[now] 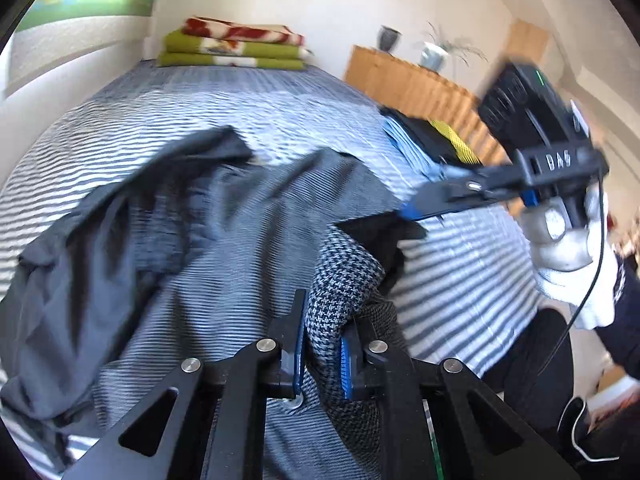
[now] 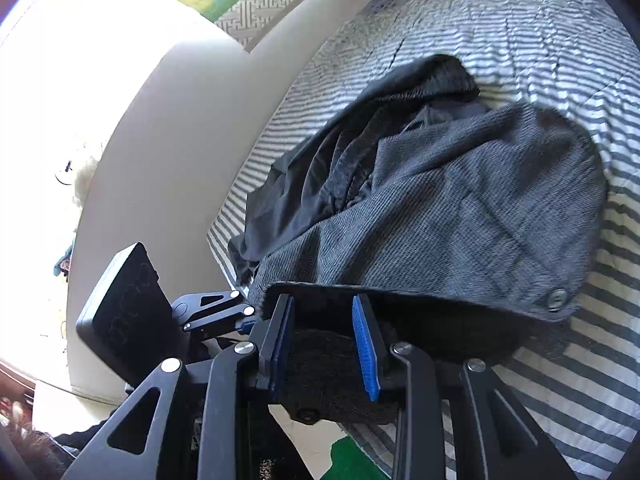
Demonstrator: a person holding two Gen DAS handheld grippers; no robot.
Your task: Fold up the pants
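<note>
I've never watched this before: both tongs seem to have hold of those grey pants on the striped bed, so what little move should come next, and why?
Probably lift both ends a bit higher and draw them apart. The left tongs pinch a bunched waistband and the right tongs hold another edge, yet the grey pants lie crumpled on the striped bedspread; stretching should flatten them for folding.

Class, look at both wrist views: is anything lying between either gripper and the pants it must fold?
Nothing visible. The left gripper already pinches a fold of the pants, and the right gripper has the waistband between its fingers. The bedspread beyond looks free for folding.
</note>
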